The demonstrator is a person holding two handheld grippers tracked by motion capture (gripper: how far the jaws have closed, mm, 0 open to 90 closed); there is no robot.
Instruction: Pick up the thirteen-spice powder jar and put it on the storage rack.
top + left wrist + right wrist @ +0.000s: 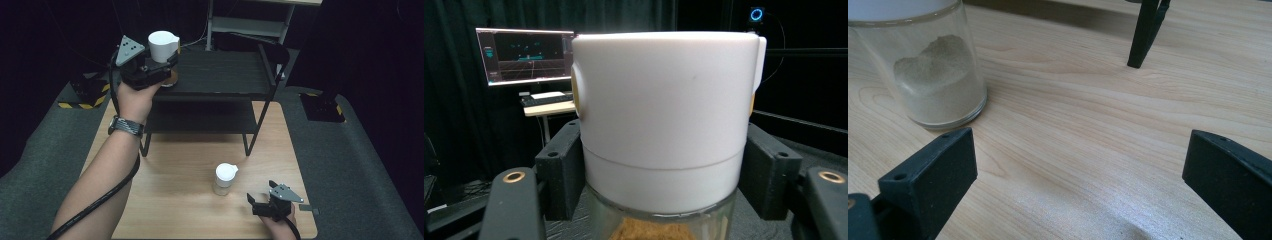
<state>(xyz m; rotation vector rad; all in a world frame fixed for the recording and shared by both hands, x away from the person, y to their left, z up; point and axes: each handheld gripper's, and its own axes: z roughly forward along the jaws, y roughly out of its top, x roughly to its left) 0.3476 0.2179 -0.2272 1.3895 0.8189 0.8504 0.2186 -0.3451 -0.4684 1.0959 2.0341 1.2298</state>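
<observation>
My left gripper is shut on a glass jar with a white lid, holding it upright at the left end of the black rack's top shelf. In the left gripper view the black jaws press on both sides of the white lid, and brown powder shows in the glass below. A second jar with a white lid stands on the wooden table; it holds pale powder. Just right of and nearer than that jar, my right gripper rests low over the table, open and holding nothing.
The black two-tier rack stands on the far half of the table, and one of its legs comes down beyond the right gripper. A monitor on a small desk is far behind. Dark carpet surrounds the table.
</observation>
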